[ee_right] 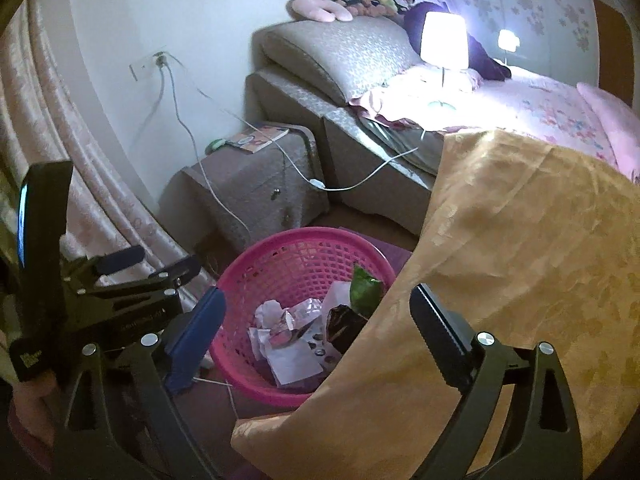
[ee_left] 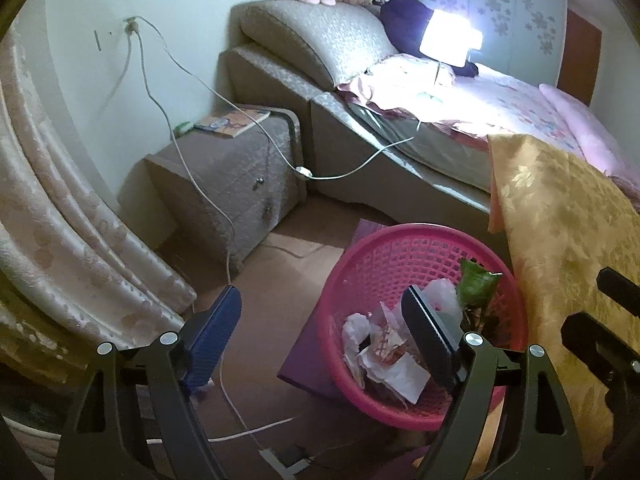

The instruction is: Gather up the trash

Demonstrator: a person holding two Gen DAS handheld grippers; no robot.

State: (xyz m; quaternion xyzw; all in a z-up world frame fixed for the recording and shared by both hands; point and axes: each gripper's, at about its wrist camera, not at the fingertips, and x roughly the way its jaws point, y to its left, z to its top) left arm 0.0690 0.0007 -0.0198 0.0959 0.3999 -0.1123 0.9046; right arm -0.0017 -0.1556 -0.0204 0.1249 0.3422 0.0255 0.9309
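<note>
bedroom floor (ee_left: 256, 280), dim. left gripper (ee_left: 320, 312) spread wide, holding nothing, right finger over pink basket (ee_left: 400, 240). right gripper (ee_right: 316, 312) wide too, empty, above basket and gold cloth (ee_right: 520, 260). crumpled paper trash (ee_right: 288, 332) inside basket, beside bed (ee_left: 400, 152) and nightstand (ee_left: 240, 184).

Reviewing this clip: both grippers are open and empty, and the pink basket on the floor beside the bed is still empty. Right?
Not quite. The pink basket already holds crumpled paper and a green wrapper, as the left wrist view shows. The left gripper and right gripper are open and empty.
</note>
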